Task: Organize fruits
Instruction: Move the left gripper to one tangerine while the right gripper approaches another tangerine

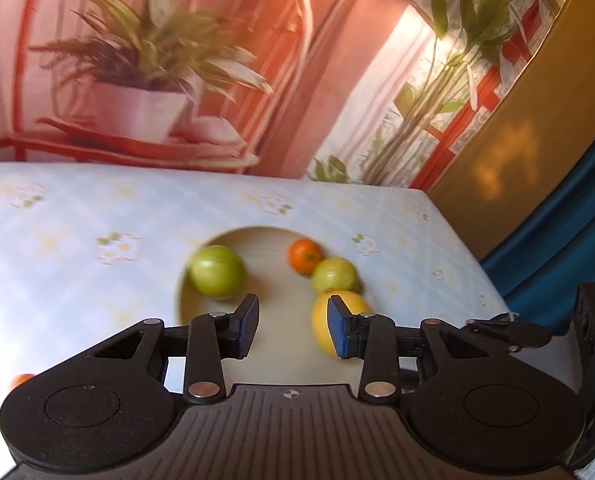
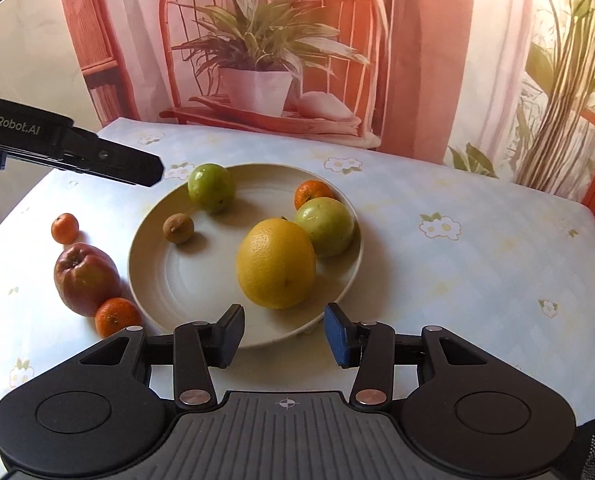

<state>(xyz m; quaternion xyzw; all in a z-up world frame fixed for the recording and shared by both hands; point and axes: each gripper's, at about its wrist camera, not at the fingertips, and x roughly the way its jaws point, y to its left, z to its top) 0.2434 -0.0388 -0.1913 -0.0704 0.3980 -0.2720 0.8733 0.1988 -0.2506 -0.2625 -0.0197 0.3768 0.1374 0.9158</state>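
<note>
1. Five fruits lie on the round cream plate [image 2: 153,264]: two green apples, one big yellow orange [image 2: 275,263], one small tangerine and one small brown fruit [image 2: 178,228].
2. One green apple [image 2: 211,188] sits at the far left rim of the plate; the other green apple [image 2: 325,226] sits at the right side, touching the yellow orange on its near left.
3. The tangerine on the plate [image 2: 311,193] rests at the far rim, just behind the right green apple.
4. Three fruits lie on the counter [image 2: 457,248] to the left of the plate: one red apple [image 2: 85,278] and two tangerines.
5. One of those tangerines [image 2: 115,316] touches the near end of the red apple beside the plate rim; the other [image 2: 64,228] sits farther back, apart from it.
6. The right hand-held gripper [image 2: 283,334] hovers at the near rim of the plate, its two fingers apart with nothing between them.
7. The left hand-held gripper [image 1: 293,328] hangs over the plate's left side, fingers apart and empty; from the right camera it shows as a dark bar at the far left.
8. One printed backdrop [image 2: 265,60] of a potted plant stands behind the counter.
</note>
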